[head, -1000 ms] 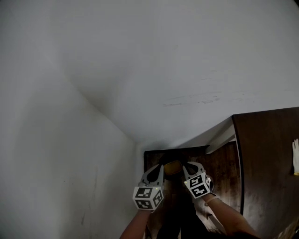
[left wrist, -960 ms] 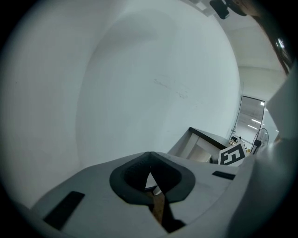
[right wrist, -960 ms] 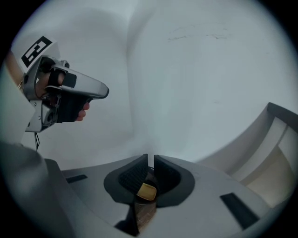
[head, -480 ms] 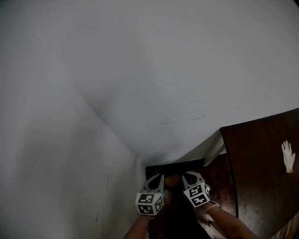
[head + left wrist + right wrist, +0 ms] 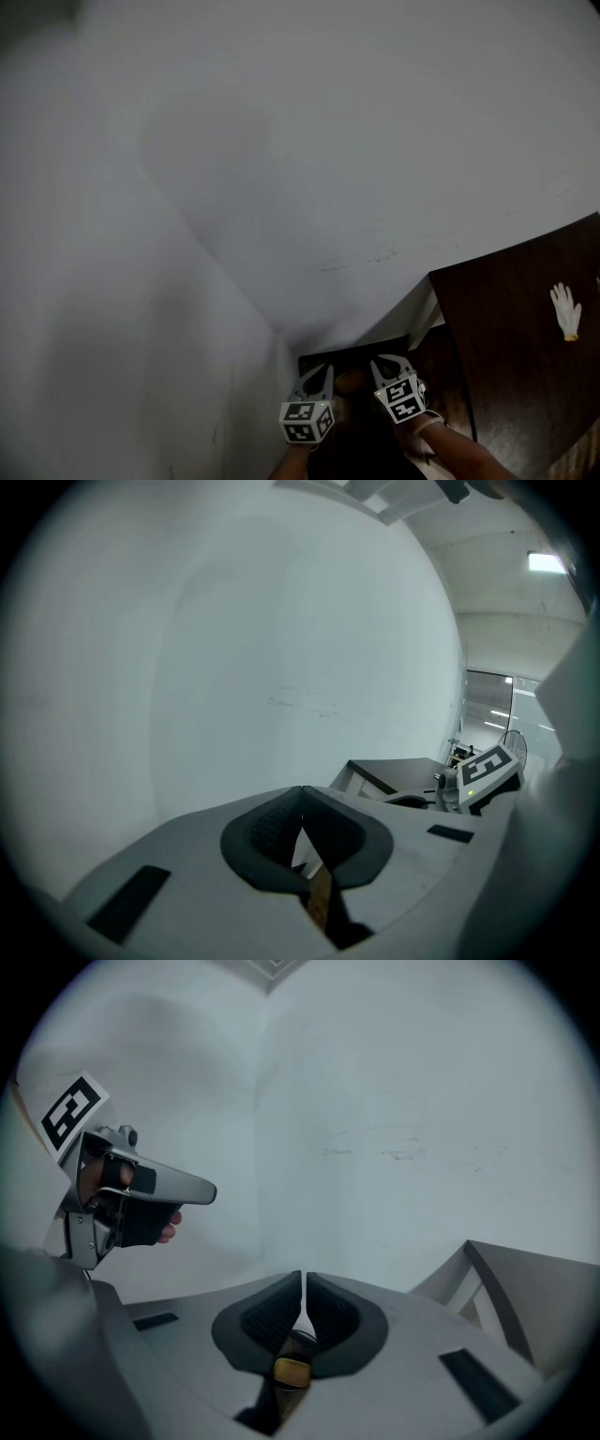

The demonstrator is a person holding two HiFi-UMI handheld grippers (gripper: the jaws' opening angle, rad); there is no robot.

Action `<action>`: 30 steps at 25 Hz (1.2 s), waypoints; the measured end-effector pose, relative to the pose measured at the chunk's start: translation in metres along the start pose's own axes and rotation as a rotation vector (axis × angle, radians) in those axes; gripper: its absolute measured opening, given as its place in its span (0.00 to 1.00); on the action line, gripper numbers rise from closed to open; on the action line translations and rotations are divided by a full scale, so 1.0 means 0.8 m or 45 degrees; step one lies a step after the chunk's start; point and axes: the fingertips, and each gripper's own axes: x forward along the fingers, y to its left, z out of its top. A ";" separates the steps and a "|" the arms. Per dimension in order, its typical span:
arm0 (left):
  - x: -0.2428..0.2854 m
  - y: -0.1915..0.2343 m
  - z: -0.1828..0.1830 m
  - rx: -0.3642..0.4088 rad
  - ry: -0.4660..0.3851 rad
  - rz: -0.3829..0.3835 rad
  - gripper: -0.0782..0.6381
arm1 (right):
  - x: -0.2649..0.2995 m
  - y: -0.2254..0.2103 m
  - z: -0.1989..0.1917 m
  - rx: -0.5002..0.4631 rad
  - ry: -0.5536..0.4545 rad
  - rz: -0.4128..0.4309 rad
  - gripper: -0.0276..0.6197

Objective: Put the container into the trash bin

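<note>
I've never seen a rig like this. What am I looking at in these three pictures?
A person holds a gripper tool in each hand. The head view, from a camera on their head, shows the left gripper and right gripper facing a white wall corner; the patterned cubes are parts of them. The other two pictures come from cameras riding on each gripper. Both pairs of jaws are closed. A small yellowish piece sits low between the right jaws; I can't identify it. A white glove lies on dark wood at right.
</note>
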 end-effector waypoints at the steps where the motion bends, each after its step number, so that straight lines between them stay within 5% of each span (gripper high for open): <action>1: -0.006 -0.005 0.005 -0.002 -0.012 -0.003 0.14 | -0.007 0.000 0.006 0.002 -0.012 -0.006 0.08; 9: -0.034 -0.041 0.041 0.069 -0.081 -0.065 0.14 | -0.046 0.001 0.040 0.024 -0.105 -0.046 0.07; 30: -0.121 -0.079 0.130 0.083 -0.242 -0.012 0.14 | -0.173 0.013 0.144 -0.010 -0.349 -0.093 0.06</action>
